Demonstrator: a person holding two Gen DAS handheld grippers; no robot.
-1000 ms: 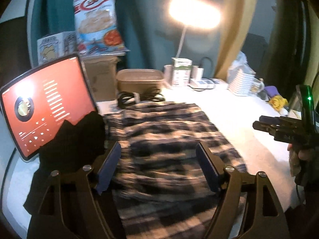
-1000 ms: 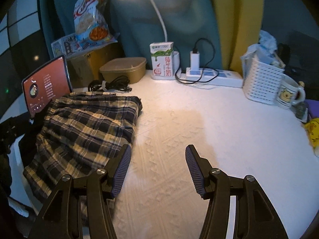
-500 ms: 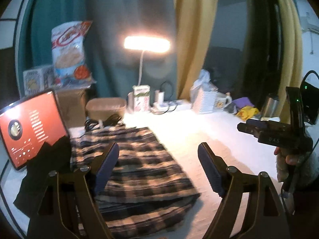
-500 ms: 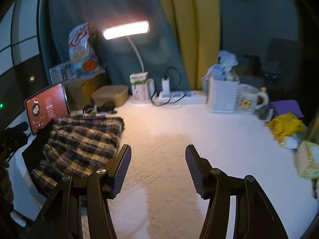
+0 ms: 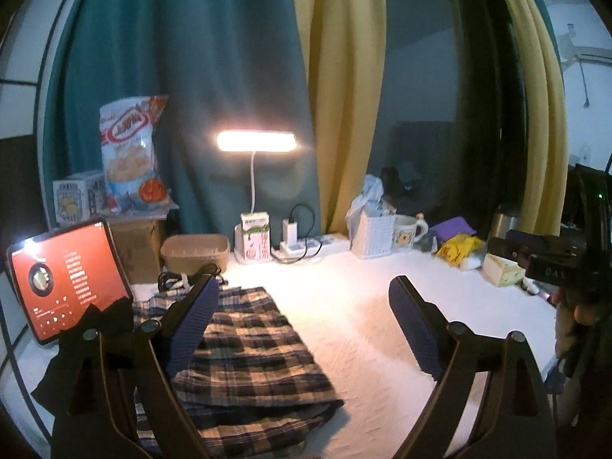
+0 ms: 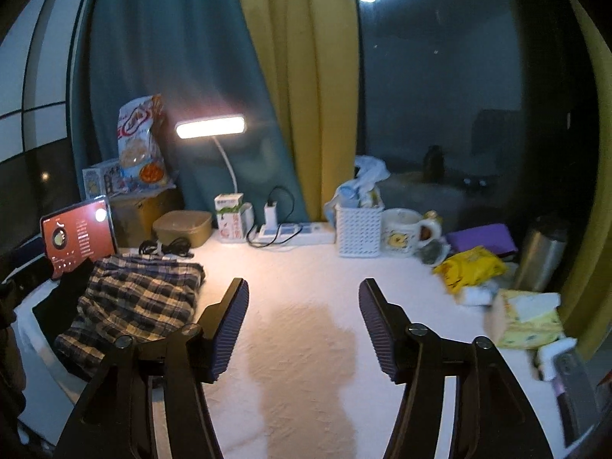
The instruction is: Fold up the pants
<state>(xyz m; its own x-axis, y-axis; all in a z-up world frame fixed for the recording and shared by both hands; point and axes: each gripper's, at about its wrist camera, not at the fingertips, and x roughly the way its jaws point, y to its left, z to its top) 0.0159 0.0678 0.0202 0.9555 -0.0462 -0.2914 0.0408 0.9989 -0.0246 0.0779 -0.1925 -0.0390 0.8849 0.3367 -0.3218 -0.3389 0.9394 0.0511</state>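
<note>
Left tool and right tool: both spread wide, gripping nothing, hovering above the table.

Plaid pants are lying folded in a stacked bundle near the table's left edge, just in front of a red-screened tablet; a black cloth is sitting beside them. A desk lamp is glowing along the far edge.

The room is dim. The main visible light source is a desk lamp at frame centre-left, casting warm light on the white table with flare around its head. A tablet screen shows glare at its upper corner. Fisheye curvature bends the edges; corners vignette black. Background detail appears slightly soft.
</note>
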